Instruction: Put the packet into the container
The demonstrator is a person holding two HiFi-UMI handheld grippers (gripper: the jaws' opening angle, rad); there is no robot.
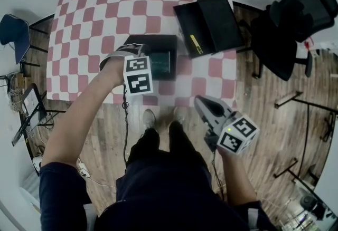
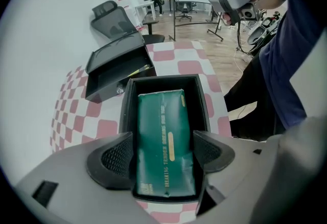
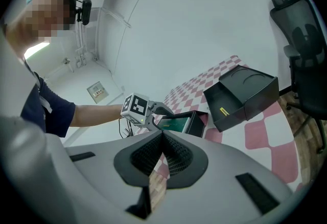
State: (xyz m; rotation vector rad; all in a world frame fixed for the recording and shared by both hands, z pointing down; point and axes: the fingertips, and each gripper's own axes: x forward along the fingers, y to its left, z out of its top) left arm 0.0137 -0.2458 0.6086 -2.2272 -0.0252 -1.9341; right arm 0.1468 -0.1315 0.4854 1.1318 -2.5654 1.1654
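Packet (image 2: 163,136) first: where is it?

– Lying flat inside the black container (image 2: 200,100), long side running away from the camera. The container stands on the red-and-white checked table (image 1: 105,3).

– Any writing on it?

– Gold capitals run lengthwise down the dark green wrapper. I can read "DREAMING" at the near end (the words after it are too small to be sure of). A short gold bar lies beside the line, and there is a small mark near the bottom corner that I can't make out.

– And the left gripper (image 2: 163,151)?

– Released. Its jaws stand apart over the near end of the container, with the packet showing between them.

– The right gripper (image 3: 162,139)?

– Clenched, pads pressed together with nothing between, held off the table above the wooden floor (image 1: 274,119).

– What is hidden?

– From the head, the marker cube (image 1: 138,74) and the hand cover the container's left part. In the left gripper view, the gripper body cuts off its near corners.

– Anything else labelled?

– A second black box (image 1: 208,24) stands open just beyond, with a yellow strip (image 1: 196,43) inside it; any print there is unreadable. A black chair (image 1: 296,13) stands beside the table.
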